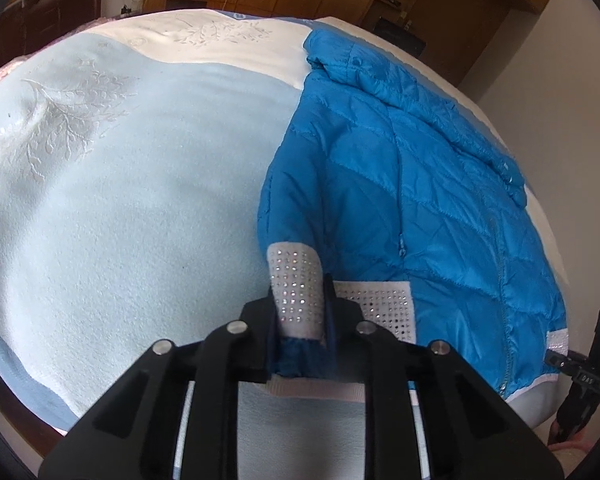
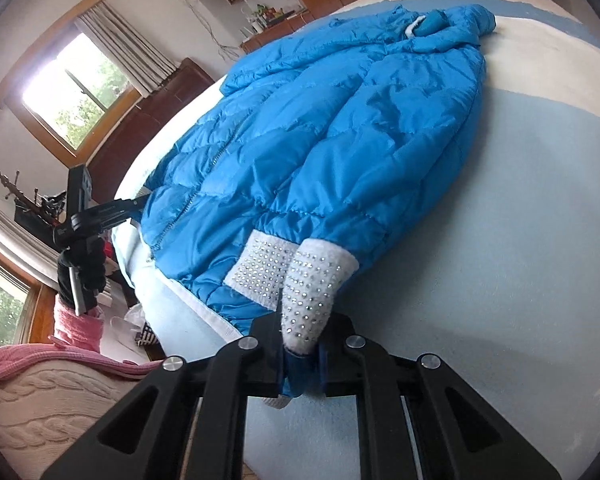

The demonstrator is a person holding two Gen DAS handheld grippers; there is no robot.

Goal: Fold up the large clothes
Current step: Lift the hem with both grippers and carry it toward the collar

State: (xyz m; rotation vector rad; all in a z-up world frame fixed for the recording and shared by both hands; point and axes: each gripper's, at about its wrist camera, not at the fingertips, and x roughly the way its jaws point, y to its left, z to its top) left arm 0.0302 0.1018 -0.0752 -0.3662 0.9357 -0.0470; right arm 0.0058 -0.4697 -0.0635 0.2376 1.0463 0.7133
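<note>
Blue quilted jacket [image 2: 320,152] flat on bed, studded white cuffs [image 2: 312,292] pinched

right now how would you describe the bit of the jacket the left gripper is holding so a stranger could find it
A blue quilted jacket lies on the pale blue blanket covering the bed. Follow its left sleeve down to the end nearest the camera, where the left gripper pinches the sleeve cuff. It is a white knit band studded with rhinestones, unlike the shiny blue fabric around it.

Bed [image 1: 120,200] w/ pale blanket — blue jacket [image 1: 420,184] flat on it.
</note>
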